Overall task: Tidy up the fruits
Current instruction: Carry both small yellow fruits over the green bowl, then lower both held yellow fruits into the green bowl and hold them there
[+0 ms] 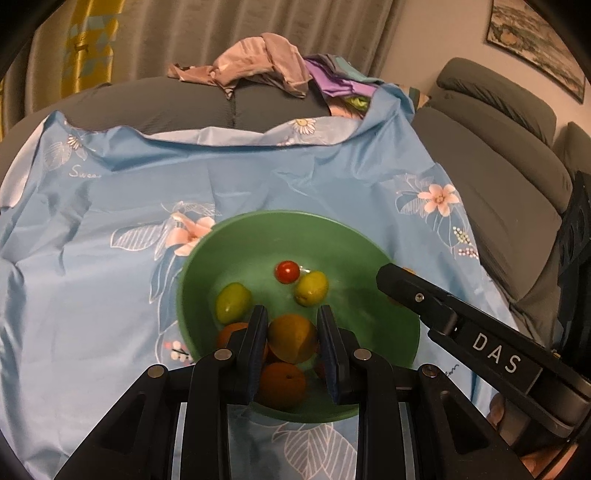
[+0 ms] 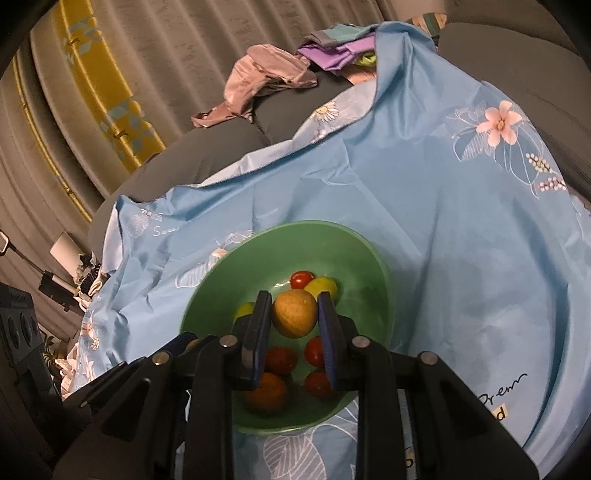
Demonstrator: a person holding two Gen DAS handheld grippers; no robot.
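A green bowl (image 1: 388, 295) sits on a blue flowered cloth (image 1: 110, 295) and holds several fruits. My left gripper (image 1: 293, 328) is over the bowl, its pads closed on an orange fruit (image 1: 291, 338). My right gripper (image 2: 291, 314) is over the same bowl (image 2: 369, 295), its pads closed on a yellow-brown round fruit (image 2: 294, 313). In the bowl lie two green fruits (image 1: 232, 302), a red tomato (image 1: 287, 271) and oranges (image 1: 282, 384). The right wrist view shows red tomatoes (image 2: 280, 360) and an orange (image 2: 266, 392) below the held fruit. The right gripper's body (image 1: 461, 325) shows in the left wrist view.
The cloth covers a grey sofa (image 1: 498, 166). A pile of clothes (image 1: 258, 66) lies at the back. Curtains (image 1: 184, 33) hang behind. Small clutter (image 2: 74, 280) stands at the left beyond the cloth edge.
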